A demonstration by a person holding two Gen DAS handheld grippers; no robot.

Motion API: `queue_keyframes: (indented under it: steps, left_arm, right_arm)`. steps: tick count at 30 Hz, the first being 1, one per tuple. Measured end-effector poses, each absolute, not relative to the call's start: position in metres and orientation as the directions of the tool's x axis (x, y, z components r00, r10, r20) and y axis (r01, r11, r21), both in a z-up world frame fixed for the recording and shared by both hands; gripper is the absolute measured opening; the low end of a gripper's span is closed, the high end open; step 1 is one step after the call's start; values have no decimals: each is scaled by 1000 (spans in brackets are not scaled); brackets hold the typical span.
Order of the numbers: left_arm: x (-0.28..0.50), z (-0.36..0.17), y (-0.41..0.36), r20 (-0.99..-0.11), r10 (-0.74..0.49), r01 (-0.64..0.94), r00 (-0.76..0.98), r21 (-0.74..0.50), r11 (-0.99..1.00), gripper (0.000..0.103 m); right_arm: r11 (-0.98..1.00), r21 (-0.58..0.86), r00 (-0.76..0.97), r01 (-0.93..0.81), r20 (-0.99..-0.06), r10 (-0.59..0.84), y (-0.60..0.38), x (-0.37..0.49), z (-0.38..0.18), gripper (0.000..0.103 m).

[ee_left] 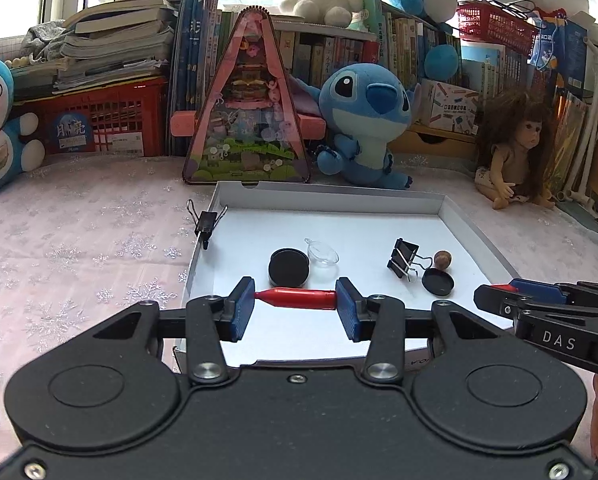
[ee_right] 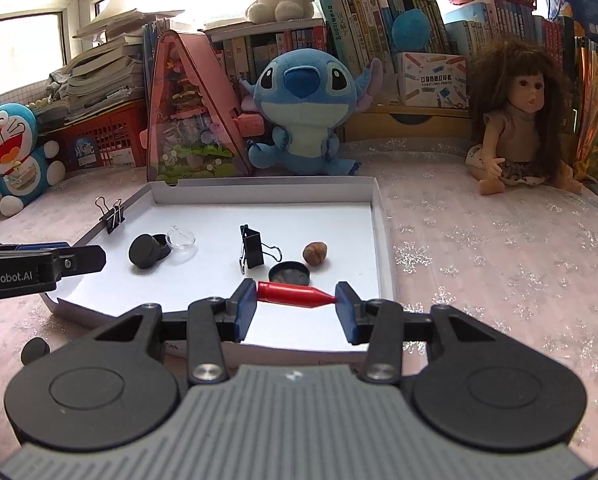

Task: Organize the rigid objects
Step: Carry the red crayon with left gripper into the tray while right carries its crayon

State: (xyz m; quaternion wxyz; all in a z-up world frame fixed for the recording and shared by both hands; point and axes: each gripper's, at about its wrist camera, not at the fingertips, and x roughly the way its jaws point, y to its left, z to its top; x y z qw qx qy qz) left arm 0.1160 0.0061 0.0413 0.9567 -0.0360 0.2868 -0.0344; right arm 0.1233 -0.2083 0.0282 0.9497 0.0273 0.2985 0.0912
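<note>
- Worktop point(ee_right: 479, 248): pink snowflake cloth; white tray point(ee_right: 383, 240) on it.
- Rear: books point(ee_left: 339, 56), plush toys.
- Left gripper point(ee_left: 295, 300) & right gripper point(ee_right: 297, 298): each clamps a red bullet-shaped piece point(ee_left: 297, 298) endwise.

Snowflake tablecloth point(ee_right: 479, 248) – white tray point(ee_right: 383, 240), doll point(ee_right: 515, 128)

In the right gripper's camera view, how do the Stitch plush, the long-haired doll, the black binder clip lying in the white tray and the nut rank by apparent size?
Largest to smallest as they appear:
1. Stitch plush and doll: too alike to rank
2. Black binder clip
3. Nut
The toys sit farther from the camera, so their lead is real.
</note>
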Motion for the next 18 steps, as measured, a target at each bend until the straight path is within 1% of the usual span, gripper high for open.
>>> queue_keyframes:
  steps: [6,18]
  left_arm:
    - [133,30,5,-579,-73,35,812,-76,996,42]
    - [152,16,0,-608,-61,29,791,-62,998,42]
  right_arm:
    - [984,99,785,-145,-594,176,-204,137,21,48]
    - [987,70,763,-142,-627,155,-198,152,13,49]
